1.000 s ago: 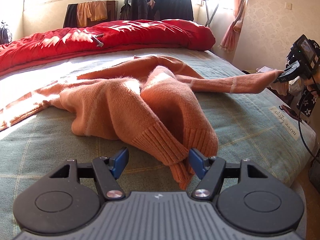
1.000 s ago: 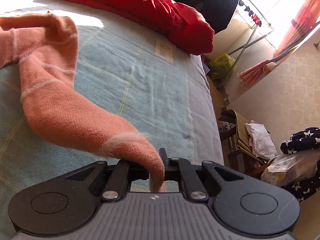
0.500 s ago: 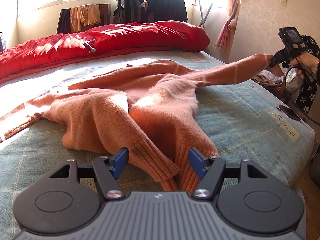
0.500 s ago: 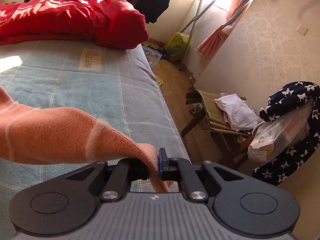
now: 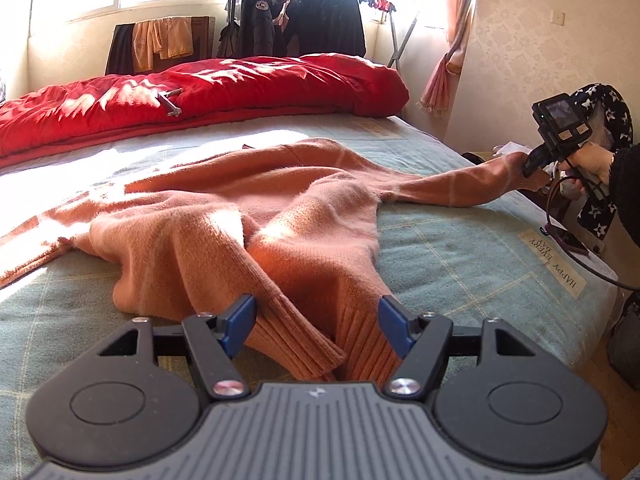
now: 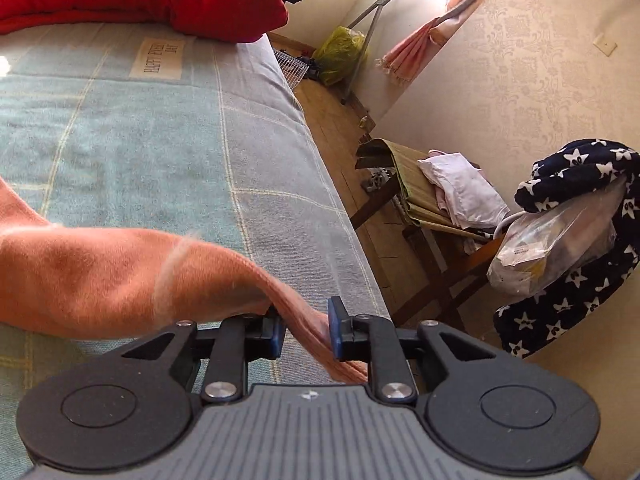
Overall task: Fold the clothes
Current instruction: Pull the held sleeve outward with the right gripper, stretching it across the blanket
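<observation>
An orange knitted sweater [image 5: 248, 216] lies crumpled across the blue-green checked bed [image 5: 460, 256]. Its ribbed hem [image 5: 316, 344] sits between the blue pads of my left gripper [image 5: 316, 320], which is open and touches nothing firmly. One sleeve [image 5: 452, 188] stretches right to the bed's edge, where my right gripper [image 5: 532, 164] is held by a hand. In the right wrist view the sleeve's cuff [image 6: 308, 332] runs slantwise through the right gripper [image 6: 306, 330], whose jaws stand parted, so it is open around the cuff. The other sleeve [image 5: 28, 248] trails off to the left.
A red duvet [image 5: 200, 96] is heaped along the far side of the bed. Dark coats [image 5: 304, 24] hang on a rack by the window. Right of the bed, on a wooden floor, stands a chair [image 6: 420, 208] with clothes, a plastic bag and a star-patterned garment [image 6: 576, 300].
The right gripper has drawn the sleeve out to the bed's right edge and lowered it, and its jaws have parted. The left gripper has moved in over the hem, still open.
</observation>
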Demonstrator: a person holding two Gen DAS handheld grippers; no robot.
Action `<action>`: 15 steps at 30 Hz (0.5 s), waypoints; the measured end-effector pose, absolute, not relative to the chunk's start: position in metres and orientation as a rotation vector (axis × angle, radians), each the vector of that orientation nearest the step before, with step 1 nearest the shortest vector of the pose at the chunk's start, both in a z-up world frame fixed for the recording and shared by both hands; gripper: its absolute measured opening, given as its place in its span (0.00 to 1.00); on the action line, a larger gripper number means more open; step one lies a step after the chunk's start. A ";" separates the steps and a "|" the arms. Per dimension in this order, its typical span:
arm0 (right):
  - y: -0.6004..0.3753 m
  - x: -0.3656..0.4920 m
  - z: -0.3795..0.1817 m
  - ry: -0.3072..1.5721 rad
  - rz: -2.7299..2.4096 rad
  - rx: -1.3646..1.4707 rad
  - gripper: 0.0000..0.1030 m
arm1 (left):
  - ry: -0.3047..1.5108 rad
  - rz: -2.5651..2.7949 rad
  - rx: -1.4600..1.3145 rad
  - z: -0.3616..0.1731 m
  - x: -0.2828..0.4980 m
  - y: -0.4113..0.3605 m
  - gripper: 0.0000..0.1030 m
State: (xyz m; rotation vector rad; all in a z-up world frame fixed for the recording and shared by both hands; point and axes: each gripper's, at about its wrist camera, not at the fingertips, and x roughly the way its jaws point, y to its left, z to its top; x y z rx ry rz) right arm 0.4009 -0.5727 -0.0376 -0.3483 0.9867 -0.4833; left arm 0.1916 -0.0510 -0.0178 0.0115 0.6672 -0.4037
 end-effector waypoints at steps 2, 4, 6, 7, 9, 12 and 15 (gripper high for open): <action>-0.577 0.396 -0.038 1.000 -0.499 -0.352 0.26 | 0.663 -0.407 0.010 -0.017 0.190 -0.050 0.66; -0.584 0.390 -0.034 1.004 -0.513 -0.326 0.30 | 0.658 -0.409 0.007 -0.016 0.188 -0.049 0.66; -0.590 0.384 -0.027 0.990 -0.537 -0.314 0.34 | 0.656 -0.404 0.000 -0.015 0.187 -0.048 0.66; -0.591 0.381 -0.025 0.989 -0.545 -0.312 0.35 | 0.655 -0.404 -0.002 -0.015 0.186 -0.047 0.66; -0.594 0.376 -0.019 0.980 -0.585 -0.339 0.35 | 0.651 -0.407 -0.002 -0.014 0.185 -0.047 0.66; -0.592 0.368 -0.008 0.955 -0.590 -0.358 0.35 | 0.645 -0.418 -0.004 -0.013 0.183 -0.048 0.66; -0.582 0.366 0.000 0.931 -0.491 -0.299 0.35 | 0.642 -0.429 -0.007 -0.013 0.182 -0.050 0.66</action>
